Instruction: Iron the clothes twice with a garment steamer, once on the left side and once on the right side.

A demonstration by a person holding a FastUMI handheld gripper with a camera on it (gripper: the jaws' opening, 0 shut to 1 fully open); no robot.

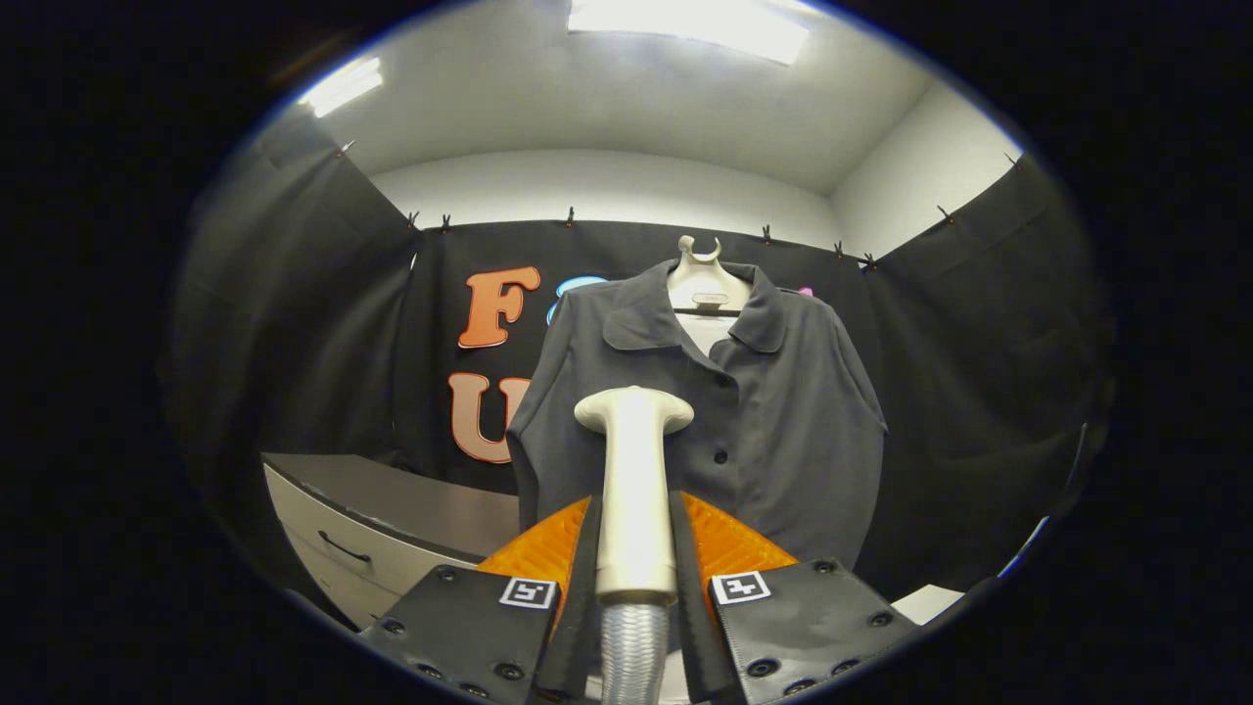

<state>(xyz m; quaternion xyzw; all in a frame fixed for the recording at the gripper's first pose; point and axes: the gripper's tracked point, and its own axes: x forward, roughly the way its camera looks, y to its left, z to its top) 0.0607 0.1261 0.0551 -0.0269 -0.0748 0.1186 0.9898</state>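
A dark grey buttoned shirt [773,411] hangs on a pale hanger [703,279] in front of the black booth wall. My gripper [634,509] is shut on the cream handle of the garment steamer [634,470], both fingers pressing its sides. The steamer's flat head points up and forward, close to the shirt's left front panel; whether it touches the cloth I cannot tell. A ribbed silver hose [634,651] leaves the handle's lower end between the fingers.
A grey cabinet with a drawer handle [372,534] stands low to the left of the shirt. A white surface corner [928,602] shows low at the right. Black cloth walls enclose the booth on three sides.
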